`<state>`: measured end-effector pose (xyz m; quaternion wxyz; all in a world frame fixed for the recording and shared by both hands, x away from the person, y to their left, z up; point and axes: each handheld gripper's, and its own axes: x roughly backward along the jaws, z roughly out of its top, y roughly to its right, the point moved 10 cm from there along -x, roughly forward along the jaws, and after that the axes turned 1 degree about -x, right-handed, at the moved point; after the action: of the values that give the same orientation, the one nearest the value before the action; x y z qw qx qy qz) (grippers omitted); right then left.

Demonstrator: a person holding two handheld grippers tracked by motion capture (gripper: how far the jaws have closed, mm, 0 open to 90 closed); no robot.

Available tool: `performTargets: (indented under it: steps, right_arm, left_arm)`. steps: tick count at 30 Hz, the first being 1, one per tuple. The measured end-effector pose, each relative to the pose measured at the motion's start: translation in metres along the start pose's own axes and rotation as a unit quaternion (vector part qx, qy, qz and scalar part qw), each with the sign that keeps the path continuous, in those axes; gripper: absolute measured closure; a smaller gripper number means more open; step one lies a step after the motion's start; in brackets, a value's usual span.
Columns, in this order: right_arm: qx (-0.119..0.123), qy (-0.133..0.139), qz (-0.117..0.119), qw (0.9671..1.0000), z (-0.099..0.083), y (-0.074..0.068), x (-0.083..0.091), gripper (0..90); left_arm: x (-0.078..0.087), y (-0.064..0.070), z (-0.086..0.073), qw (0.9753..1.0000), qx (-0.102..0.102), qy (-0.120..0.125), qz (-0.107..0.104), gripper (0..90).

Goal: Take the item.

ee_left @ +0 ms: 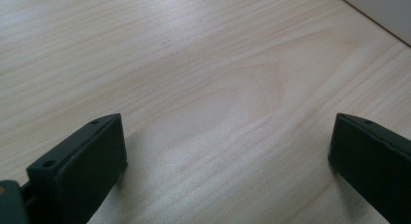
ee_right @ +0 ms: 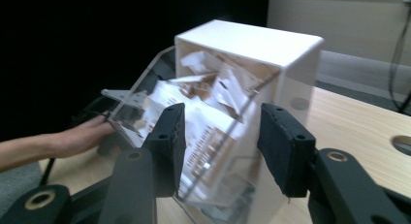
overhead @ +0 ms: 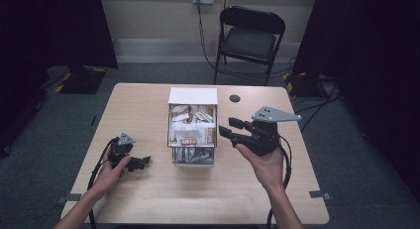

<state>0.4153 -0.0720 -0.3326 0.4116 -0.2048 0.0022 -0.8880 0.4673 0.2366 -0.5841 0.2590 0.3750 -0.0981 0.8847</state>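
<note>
Pale wood-grain table (overhead: 148, 189), boxy clear-fronted dispenser (overhead: 193, 96), crinkled paper packets (overhead: 190, 127)

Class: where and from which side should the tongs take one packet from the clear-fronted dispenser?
Probably at the low front opening of the dispenser, where packets lie exposed. Approach from the person's side, since the white top and clear sloped front close off the rest.

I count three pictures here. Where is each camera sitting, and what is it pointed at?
High view: above the person's side, looking forward and down on the table; forearms, both hands, left gripper and right gripper show.
Left gripper view: rides the left gripper, facing bare tabletop close up between its two black jaws, set wide apart.
Right gripper view: rides the right gripper, facing the clear-fronted packet dispenser; its open jaws and the person's other hand show.
Shared: the dispenser appears in the high and right gripper views.
</note>
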Motion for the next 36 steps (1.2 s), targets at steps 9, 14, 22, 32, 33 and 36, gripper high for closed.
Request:
performTargets:
  steps: [9,14,22,32,33,36]
  right_arm:
    - [0.025,-0.015,0.043,0.9986,0.003,-0.030,-0.026,57.1]
    - [0.030,-0.028,0.057,0.9975,0.001,-0.034,-0.042,59.8]
    - [0.036,-0.050,0.072,0.9955,-0.005,-0.036,-0.063,61.1]
    - [0.039,-0.063,0.084,0.9937,-0.008,-0.038,-0.076,62.6]
    - [0.039,-0.067,0.090,0.9929,-0.010,-0.039,-0.079,62.9]
    - [0.037,-0.070,0.095,0.9924,-0.012,-0.041,-0.083,64.0]
  left_arm:
    - [0.000,0.000,0.000,1.0000,0.003,0.002,0.000,0.0]
    - [0.000,0.000,0.000,1.0000,0.004,0.002,0.001,0.0]
    - [0.000,0.001,0.000,1.0000,0.004,0.001,0.002,0.0]
    - [0.000,0.001,0.000,1.0000,0.006,0.001,0.002,0.0]
    - [0.000,0.001,0.001,1.0000,0.006,0.001,0.002,0.0]
    - [0.000,0.001,0.001,1.0000,0.007,0.001,0.003,0.0]
